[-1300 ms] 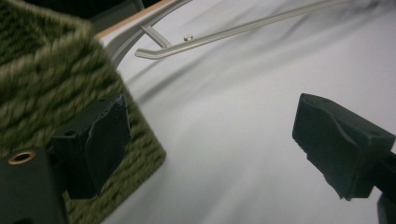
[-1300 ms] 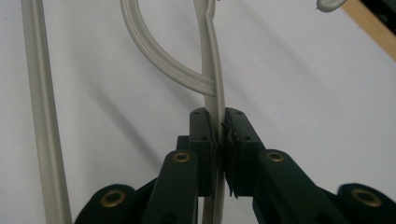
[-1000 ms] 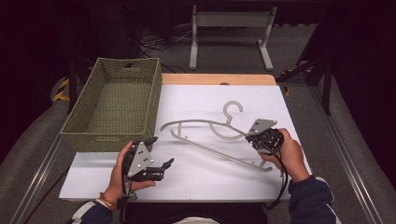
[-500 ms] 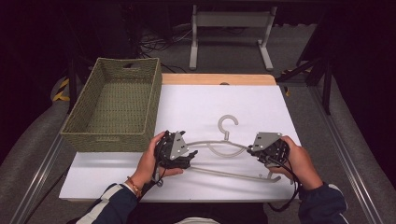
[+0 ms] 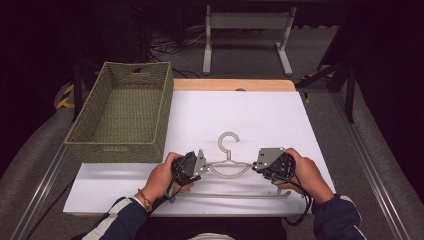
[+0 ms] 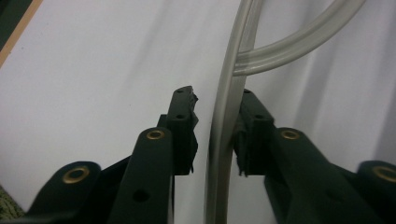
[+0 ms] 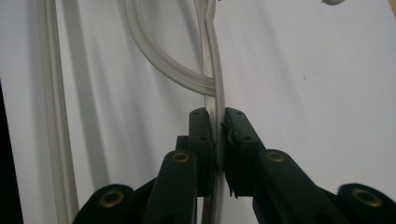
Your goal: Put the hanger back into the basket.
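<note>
Hanger, a pale translucent plastic one, lies flat on the white table near its front edge, hook pointing away from the person, and both grippers are at its shoulder arms. The right gripper has its jaws pressed narrow onto the arm, the plastic pinched between the pads, so that end looks secured. The left gripper straddles the other arm with its jaws partly apart: the far pad touches or nearly touches the plastic, while a gap shows at the near pad. By my judgement the grasp is half made; closing the left jaws comes next, then the lift and whatever placing follows.

Beyond the jaw tips the table is bare white well past the hook. Behind the jaws, toward the person, the hanger's lower bar lies close to the table's front edge, so little room remains there. Off to the left gripper's outer side stands a woven basket, open-topped, its near corner just beside that hand.
</note>
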Demonstrator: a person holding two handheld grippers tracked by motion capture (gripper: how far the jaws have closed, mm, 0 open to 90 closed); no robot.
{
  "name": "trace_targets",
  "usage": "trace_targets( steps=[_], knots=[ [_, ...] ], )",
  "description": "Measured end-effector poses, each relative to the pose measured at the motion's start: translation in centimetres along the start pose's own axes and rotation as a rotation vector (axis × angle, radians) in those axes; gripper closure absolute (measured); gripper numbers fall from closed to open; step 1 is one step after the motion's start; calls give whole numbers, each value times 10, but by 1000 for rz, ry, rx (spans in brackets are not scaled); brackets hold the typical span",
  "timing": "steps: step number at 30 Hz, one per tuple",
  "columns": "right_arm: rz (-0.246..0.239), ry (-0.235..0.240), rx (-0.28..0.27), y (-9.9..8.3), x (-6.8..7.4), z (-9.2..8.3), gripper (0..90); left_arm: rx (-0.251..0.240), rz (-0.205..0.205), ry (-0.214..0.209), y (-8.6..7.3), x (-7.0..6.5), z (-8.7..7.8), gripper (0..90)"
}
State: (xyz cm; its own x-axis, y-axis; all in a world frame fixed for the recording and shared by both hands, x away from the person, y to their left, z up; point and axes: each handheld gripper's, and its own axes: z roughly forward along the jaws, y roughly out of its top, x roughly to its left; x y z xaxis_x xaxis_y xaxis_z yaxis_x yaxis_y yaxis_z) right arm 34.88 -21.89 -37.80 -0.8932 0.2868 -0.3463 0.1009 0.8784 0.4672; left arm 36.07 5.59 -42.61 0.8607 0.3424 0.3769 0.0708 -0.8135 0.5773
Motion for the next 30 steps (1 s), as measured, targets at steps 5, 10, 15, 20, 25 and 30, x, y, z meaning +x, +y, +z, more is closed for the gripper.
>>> trace_targets(
  steps=[5,10,15,20,25,30],
  knots=[
    [-1,-1,7,3,-1,5,824,28,21,23,-1,0,2,788],
    [-2,-12,4,6,-2,8,821,44,33,46,-2,0,0,792],
    [16,-46,-39,8,-2,10,795,39,27,59,-5,3,-5,801],
    [84,-87,-133,6,-6,3,754,8,1,63,-8,5,-10,811],
    [125,-155,-209,3,-8,-8,626,-11,-46,64,-13,11,-14,813],
    [210,-304,-351,-10,-12,-30,441,-25,-74,82,-19,17,-19,813]
  ],
)
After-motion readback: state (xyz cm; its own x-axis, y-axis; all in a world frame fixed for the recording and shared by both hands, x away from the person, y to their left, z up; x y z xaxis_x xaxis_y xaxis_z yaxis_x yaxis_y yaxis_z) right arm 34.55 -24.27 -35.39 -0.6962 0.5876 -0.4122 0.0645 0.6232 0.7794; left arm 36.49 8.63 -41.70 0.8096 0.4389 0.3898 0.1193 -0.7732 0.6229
